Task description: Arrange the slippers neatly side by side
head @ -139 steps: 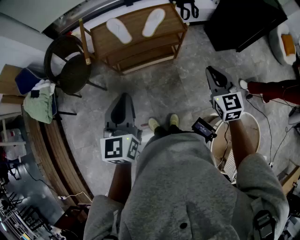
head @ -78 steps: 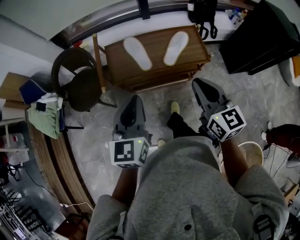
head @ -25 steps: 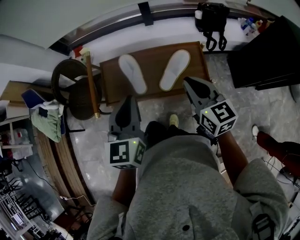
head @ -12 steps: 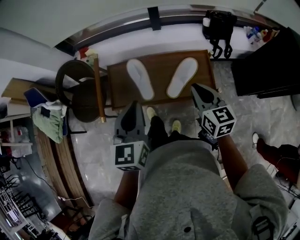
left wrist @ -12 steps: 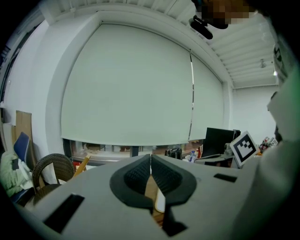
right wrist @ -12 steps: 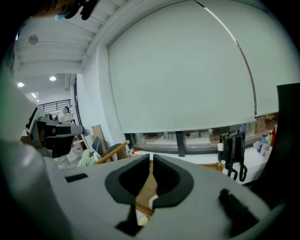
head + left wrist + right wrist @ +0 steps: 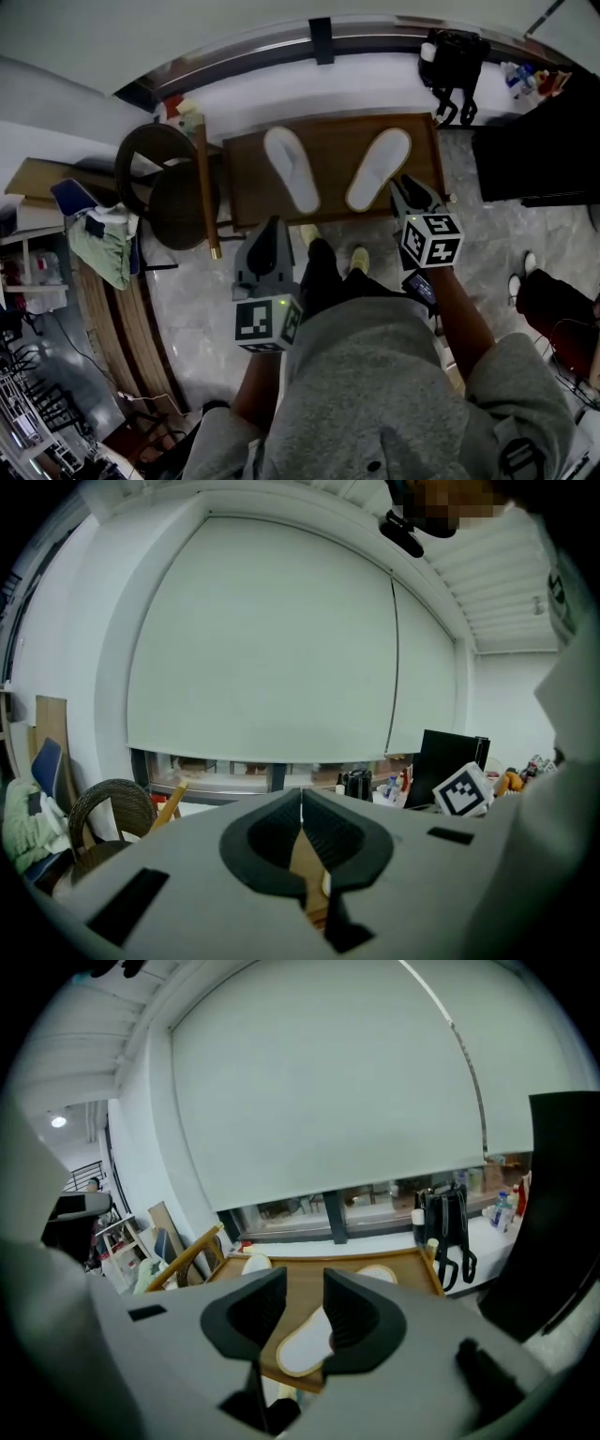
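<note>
Two white slippers lie soles up on a low wooden table (image 7: 337, 148), splayed apart at the toes. The left slipper (image 7: 292, 169) angles up-left, the right slipper (image 7: 378, 169) up-right. My right gripper (image 7: 403, 190) hovers at the table's front right corner, just short of the right slipper (image 7: 309, 1340); its jaws are opening with nothing between them. My left gripper (image 7: 269, 242) hangs over the floor in front of the table, jaws shut and empty (image 7: 301, 813).
A round wicker chair (image 7: 172, 181) and a leaning wooden stick (image 7: 205, 183) stand left of the table. A black backpack (image 7: 456, 61) sits on the white ledge behind, a black cabinet (image 7: 544, 141) to the right. The person's feet (image 7: 333, 253) are on the grey floor just before the table.
The person has stepped up to the table. My right gripper has gone from shut to parted jaws and sits close to the right slipper. The left gripper stayed shut.
</note>
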Demonstrator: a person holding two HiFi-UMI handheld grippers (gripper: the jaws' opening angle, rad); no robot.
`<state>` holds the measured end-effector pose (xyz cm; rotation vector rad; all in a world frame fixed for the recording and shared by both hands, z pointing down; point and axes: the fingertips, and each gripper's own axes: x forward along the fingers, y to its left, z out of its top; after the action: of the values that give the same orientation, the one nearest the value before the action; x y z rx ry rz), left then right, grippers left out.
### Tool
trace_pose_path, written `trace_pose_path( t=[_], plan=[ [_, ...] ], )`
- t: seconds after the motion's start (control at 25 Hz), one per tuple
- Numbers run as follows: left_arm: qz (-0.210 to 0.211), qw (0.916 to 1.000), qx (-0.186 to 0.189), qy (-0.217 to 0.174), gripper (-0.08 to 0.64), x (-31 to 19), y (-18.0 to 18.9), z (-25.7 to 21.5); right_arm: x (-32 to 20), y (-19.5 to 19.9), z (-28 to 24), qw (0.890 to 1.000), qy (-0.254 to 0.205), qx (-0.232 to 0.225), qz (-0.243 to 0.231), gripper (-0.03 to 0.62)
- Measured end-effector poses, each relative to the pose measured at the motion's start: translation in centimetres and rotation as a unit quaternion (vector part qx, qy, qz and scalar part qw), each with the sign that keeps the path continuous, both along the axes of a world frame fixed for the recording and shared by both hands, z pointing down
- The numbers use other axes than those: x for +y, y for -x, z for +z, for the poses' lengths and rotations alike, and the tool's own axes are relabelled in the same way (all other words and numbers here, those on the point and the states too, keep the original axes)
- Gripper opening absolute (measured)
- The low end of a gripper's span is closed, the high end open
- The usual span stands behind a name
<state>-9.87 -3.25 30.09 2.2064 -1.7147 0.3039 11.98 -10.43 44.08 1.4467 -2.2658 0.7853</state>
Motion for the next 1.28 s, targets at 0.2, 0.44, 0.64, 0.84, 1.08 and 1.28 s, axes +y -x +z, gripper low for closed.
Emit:
trace_pose_path(
  t=[0.2,0.44,0.64,0.84,1.08,1.28],
  plan=[
    [-0.002,0.9998,0.01,0.018,0.017,-0.8,0.4,1.6,-2.2,-0.6,4.5,0.998,0.045,0.021,0.041,0.124],
    [0.001,0.9988,0.017,0.045,0.017,-2.6,0.7,4.1,-3.7,-1.3,10.2,0.989,0.099,0.034,0.105,0.129],
    [-0.002,0.9983,0.022,0.054,0.017,-3.7,1.1,6.1,-5.0,-1.7,13.5,0.982,0.119,0.019,0.143,0.129],
    [-0.009,0.9965,0.028,0.078,0.017,-3.9,1.7,8.6,-6.2,-1.7,15.8,0.978,0.124,0.041,0.16,0.126],
    [-0.009,0.9951,0.031,0.093,0.017,-4.1,2.3,10.5,-6.6,-1.6,16.4,0.98,0.105,0.07,0.152,0.044],
    [-0.008,0.9948,0.035,0.095,0.017,-4.2,2.4,10.9,-6.6,-0.9,15.0,0.985,0.091,0.067,0.129,0.04]
  ],
)
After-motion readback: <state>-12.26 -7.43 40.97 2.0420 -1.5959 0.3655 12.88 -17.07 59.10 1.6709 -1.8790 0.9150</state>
